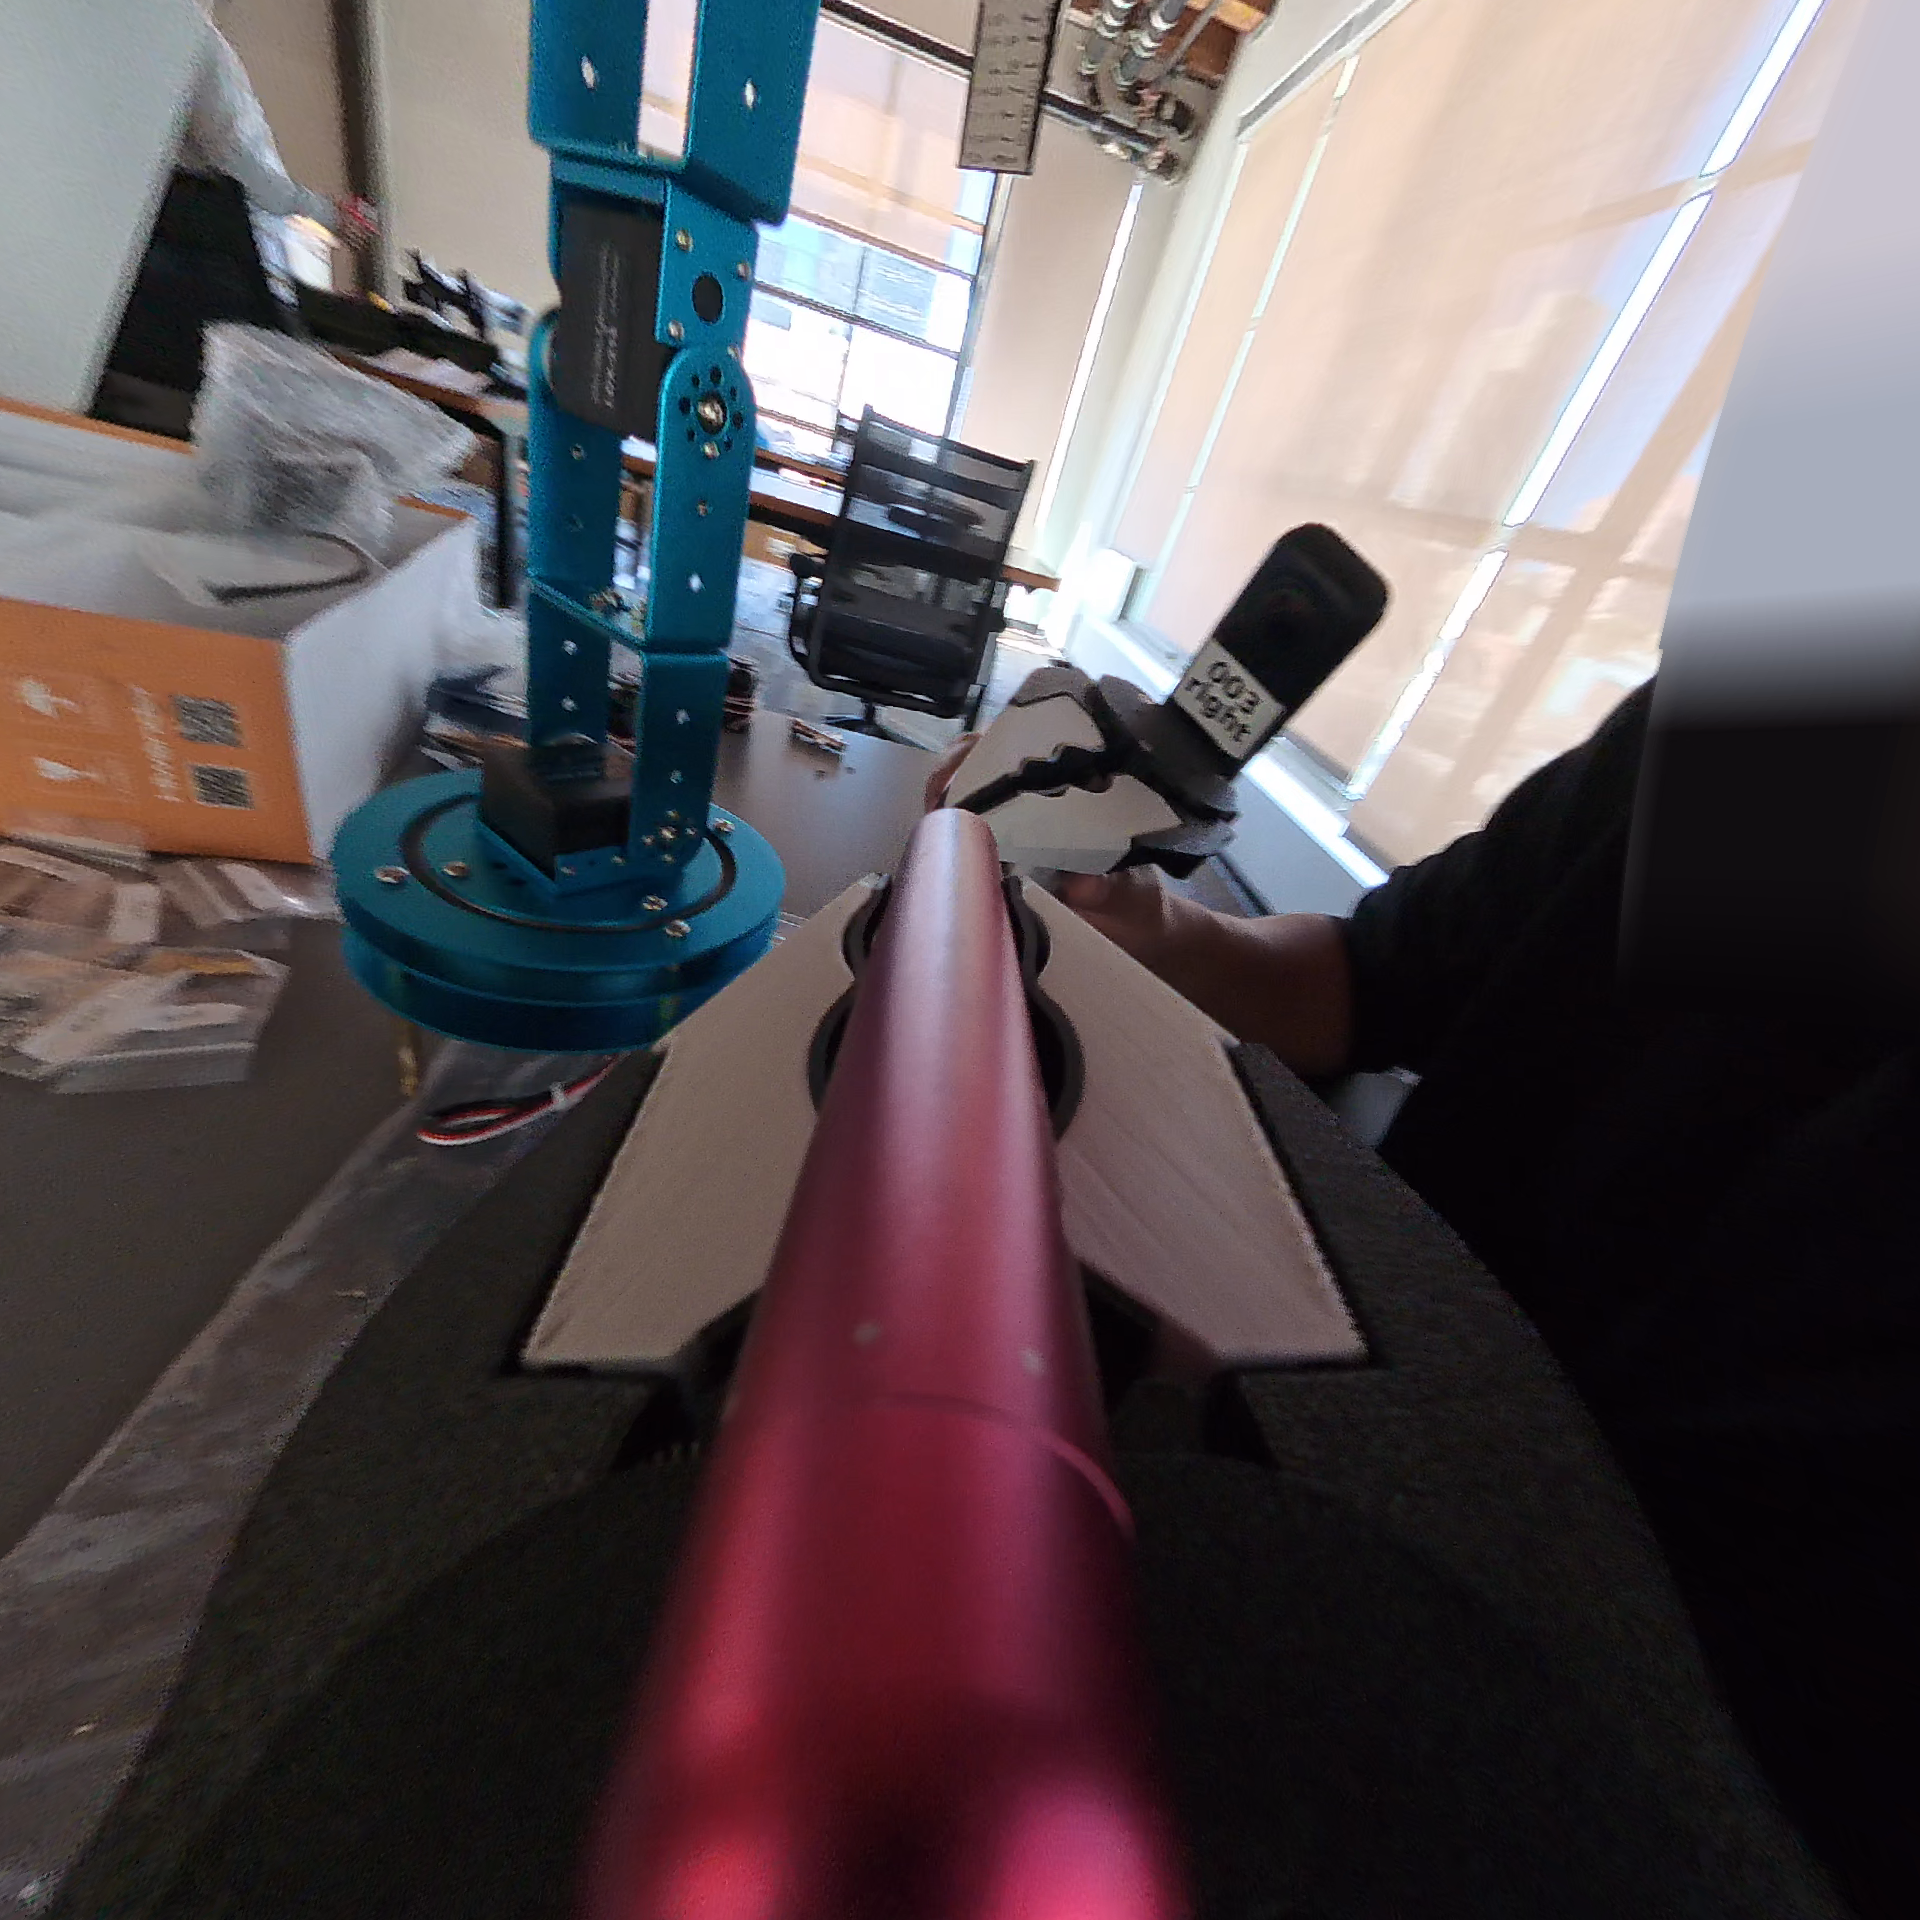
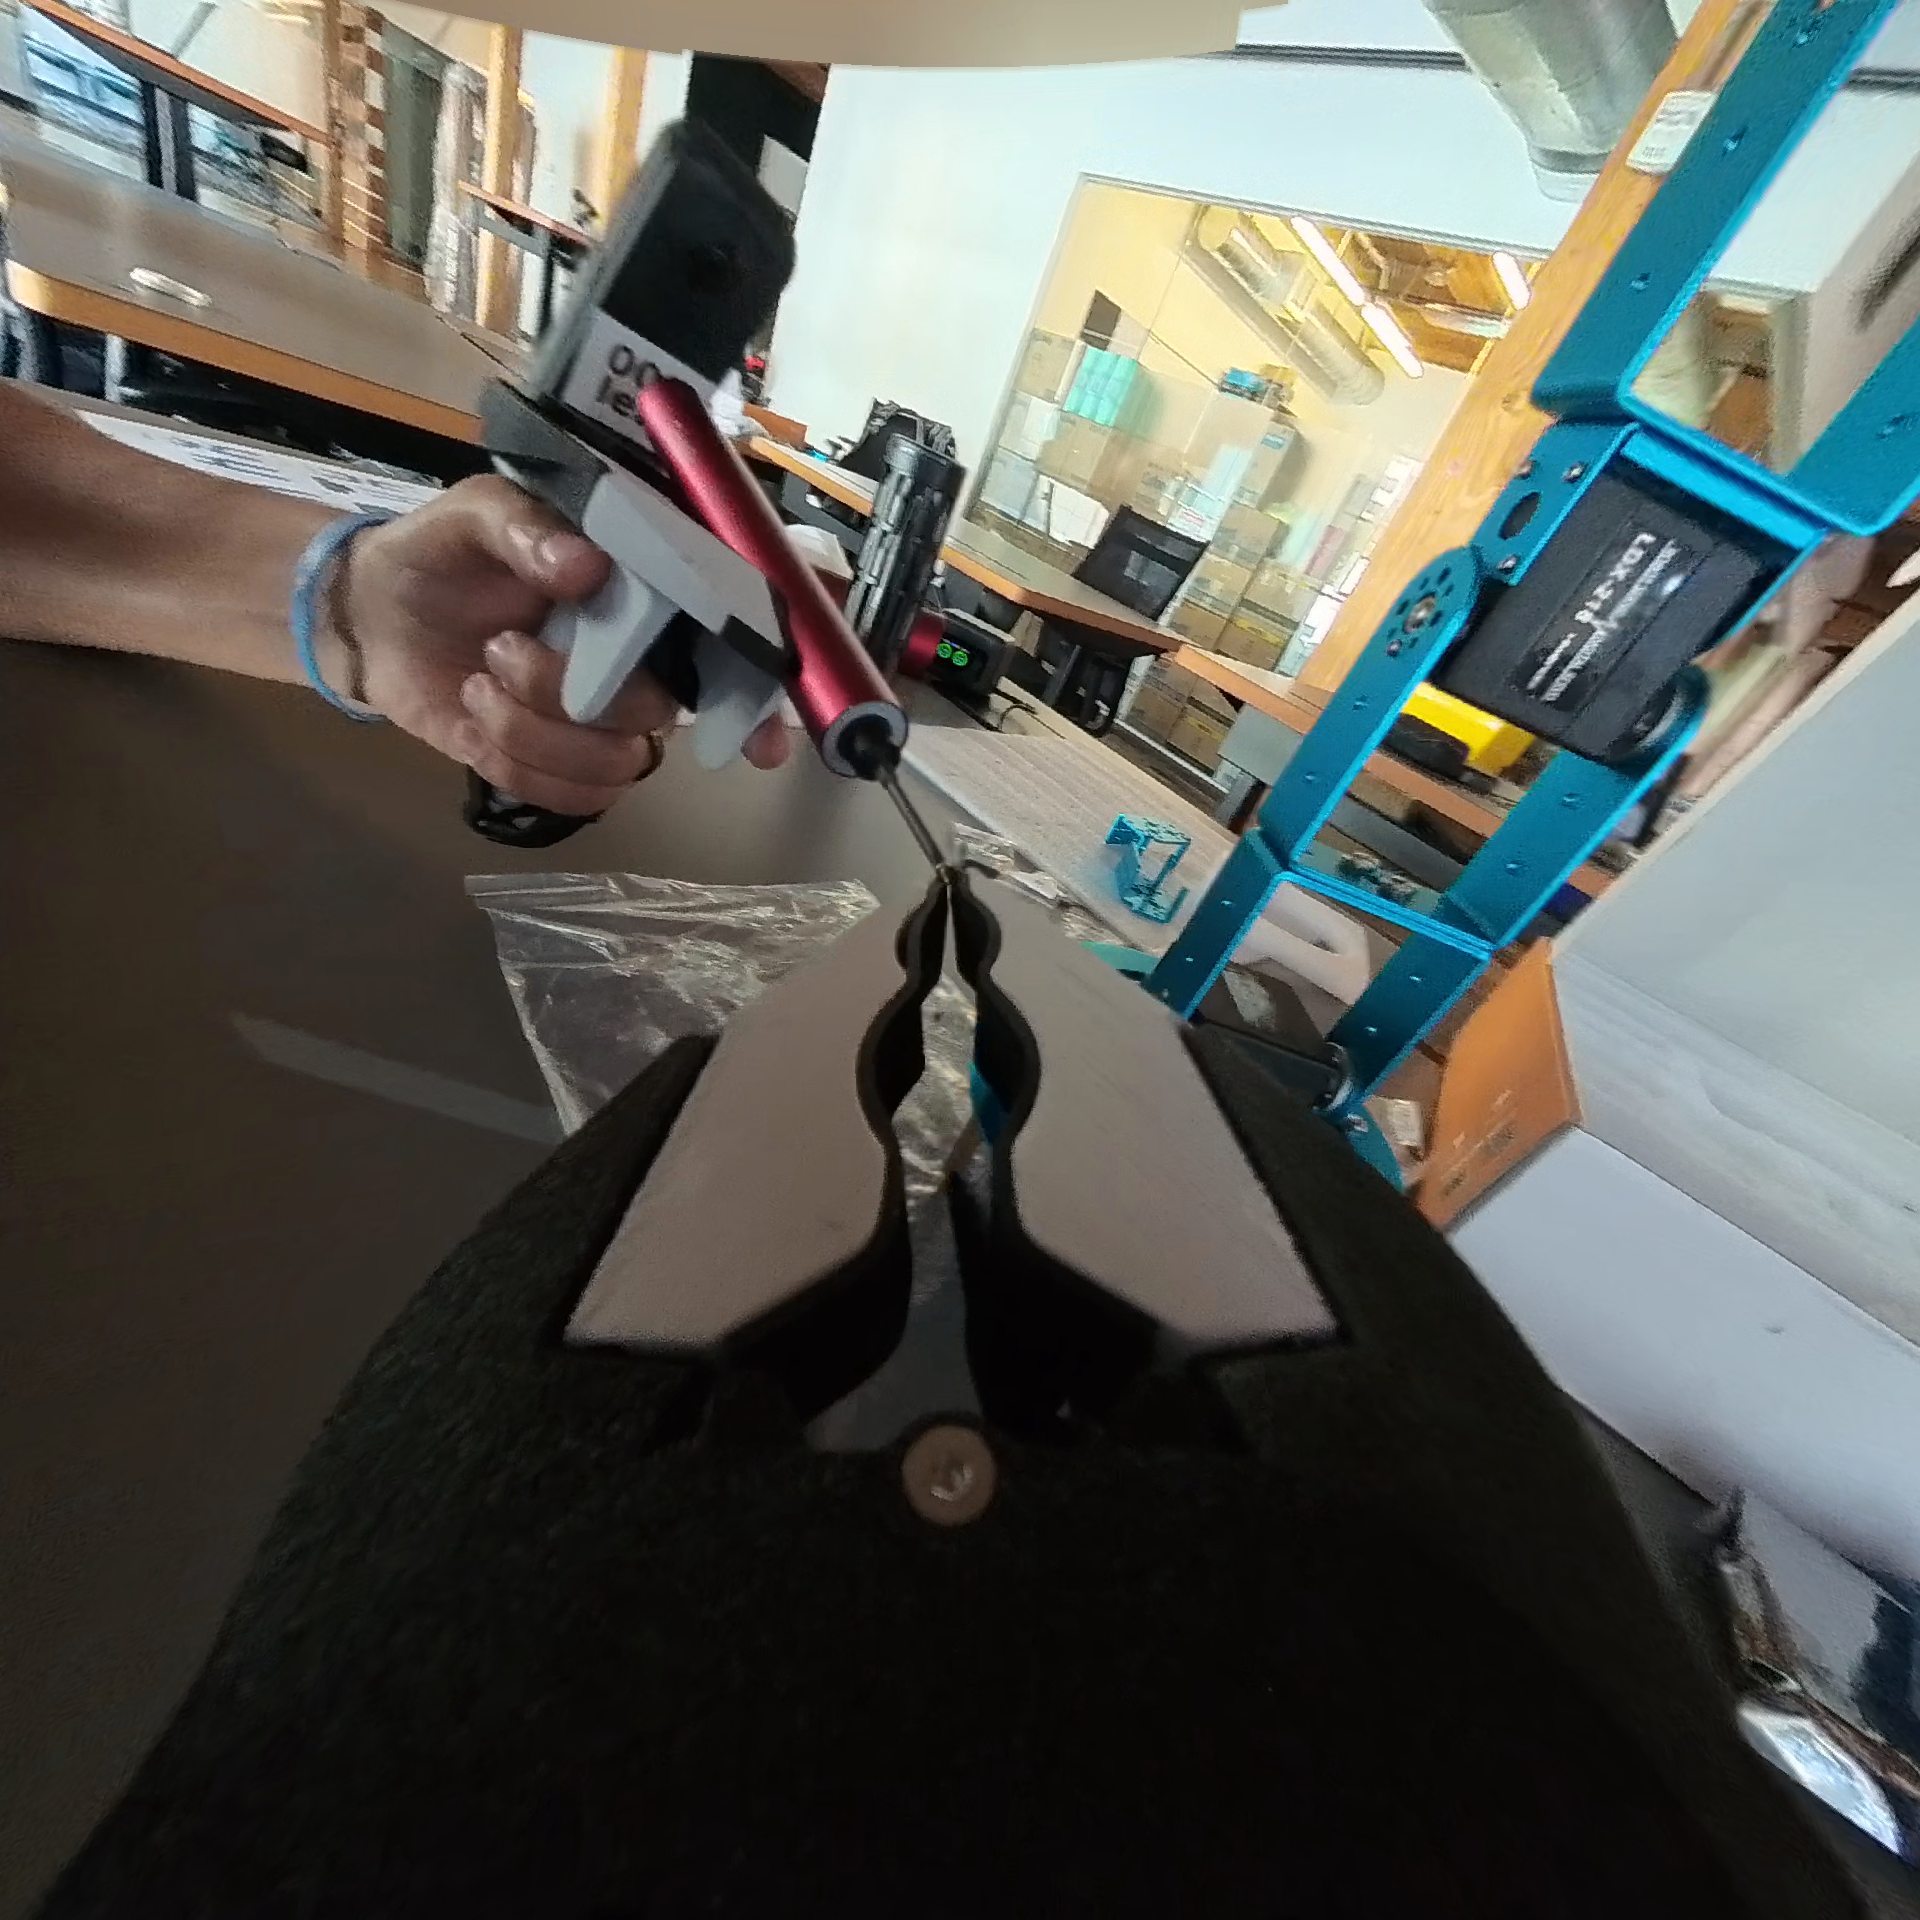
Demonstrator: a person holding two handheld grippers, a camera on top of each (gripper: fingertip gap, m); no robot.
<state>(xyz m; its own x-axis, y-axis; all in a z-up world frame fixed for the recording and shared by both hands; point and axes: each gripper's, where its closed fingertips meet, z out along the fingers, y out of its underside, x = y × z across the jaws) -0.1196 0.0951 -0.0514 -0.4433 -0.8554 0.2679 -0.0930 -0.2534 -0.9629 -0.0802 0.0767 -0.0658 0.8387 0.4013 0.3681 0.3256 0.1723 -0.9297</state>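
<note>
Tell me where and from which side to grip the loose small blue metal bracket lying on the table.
Grip the small blue U-shaped metal bracket across its two upright side plates, coming down from above. In the right wrist view it sits on the table with open space over it, and those plates look like flat, parallel faces. Approach from the near side, since the tall blue metal robot arm stands close on its right.

Dark table (image 2: 208, 987); clear plastic bag (image 2: 665, 935); orange box (image 1: 135, 738); blue bracket (image 2: 1148, 854)

Sunlit office: blind-covered windows (image 1: 1455, 416), wooden desks (image 2: 260, 312), black mesh chair (image 1: 914, 561)
</note>
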